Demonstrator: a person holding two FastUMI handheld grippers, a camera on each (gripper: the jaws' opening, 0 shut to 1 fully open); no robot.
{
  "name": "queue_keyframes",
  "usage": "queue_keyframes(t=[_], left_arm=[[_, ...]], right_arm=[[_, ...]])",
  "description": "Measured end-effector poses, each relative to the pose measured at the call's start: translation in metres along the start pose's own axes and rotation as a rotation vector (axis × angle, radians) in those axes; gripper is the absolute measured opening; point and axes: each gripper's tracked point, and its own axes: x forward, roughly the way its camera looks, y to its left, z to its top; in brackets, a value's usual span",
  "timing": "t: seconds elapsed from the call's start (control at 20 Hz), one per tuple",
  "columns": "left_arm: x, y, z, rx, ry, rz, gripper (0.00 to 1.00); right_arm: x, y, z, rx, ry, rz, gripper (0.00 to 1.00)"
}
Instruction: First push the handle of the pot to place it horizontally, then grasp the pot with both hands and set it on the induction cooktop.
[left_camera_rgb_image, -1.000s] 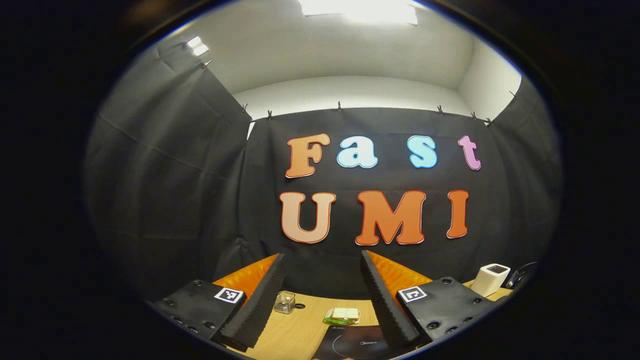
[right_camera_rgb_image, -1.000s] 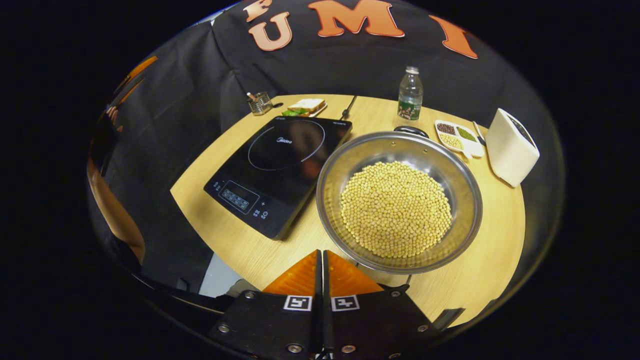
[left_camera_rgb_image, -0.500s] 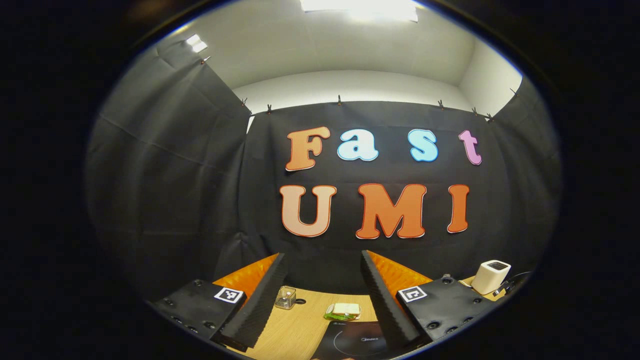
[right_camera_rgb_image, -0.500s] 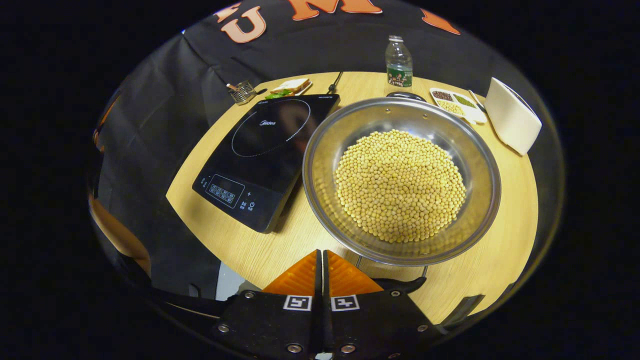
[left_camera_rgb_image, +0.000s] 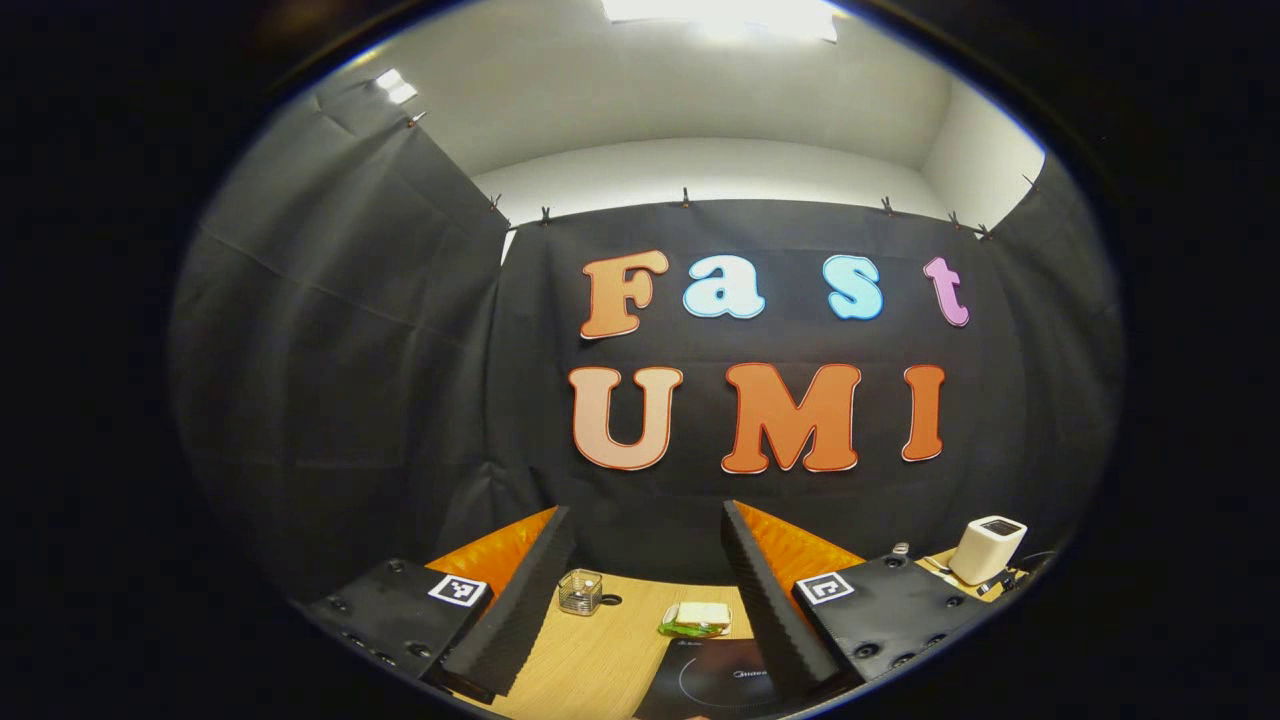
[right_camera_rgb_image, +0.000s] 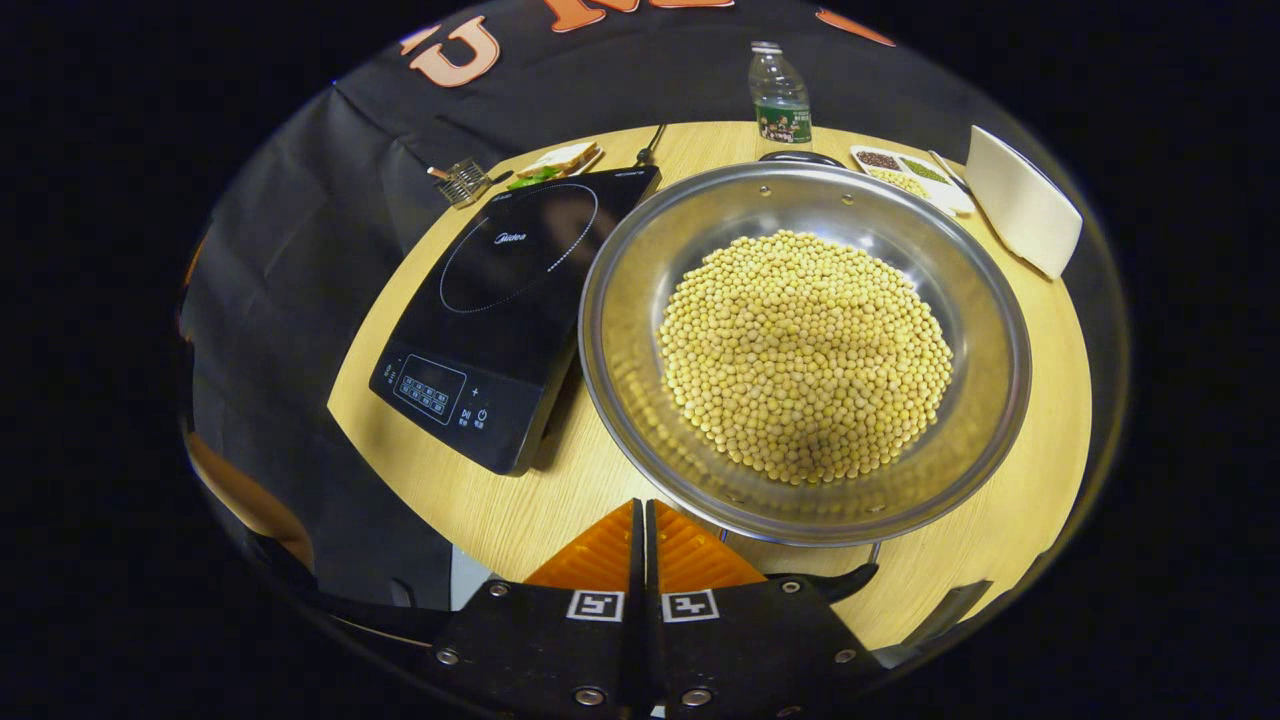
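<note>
booth enclosure and furniture

the black cloth wall (left_camera_rgb_image: 380, 350) hangs in panels behind and to both sides of the wooden table (right_camera_rgb_image: 1010, 480). the panels are fastened along their top edge with small clips (left_camera_rgb_image: 685, 195). above the cloth wall, a plain white room wall (left_camera_rgb_image: 700, 165) rises to a white ceiling (left_camera_rgb_image: 640, 80). a bright ceiling light panel (left_camera_rgb_image: 720, 12) sits over the cloth wall's middle, and a smaller light (left_camera_rgb_image: 397, 88) sits above its left panel. the table has a light wood-grain top with a rounded edge; the cloth wall stands directly behind its far edge. a patch of pale floor (right_camera_rgb_image: 465, 585) shows below the table's near edge.
</note>
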Motion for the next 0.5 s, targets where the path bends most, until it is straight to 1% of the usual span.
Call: queue_keyframes(t=[0.1, 0.3, 0.45, 0.5], left_arm=[[0.0, -0.001, -0.003, -0.012, 0.005, -0.009, 0.98], [0.004, -0.003, -0.009, -0.021, 0.019, -0.013, 0.96], [0.005, -0.005, -0.014, -0.032, 0.019, -0.018, 0.98], [0.006, -0.005, -0.016, -0.036, 0.021, -0.018, 0.97]], right_arm=[[-0.001, -0.006, -0.003, 0.014, 0.001, -0.003, 0.0], [-0.005, -0.026, -0.006, 0.054, -0.002, -0.036, 0.0], [-0.01, -0.042, -0.007, 0.072, -0.001, -0.065, 0.0], [-0.012, -0.047, -0.007, 0.078, -0.002, -0.076, 0.0]])
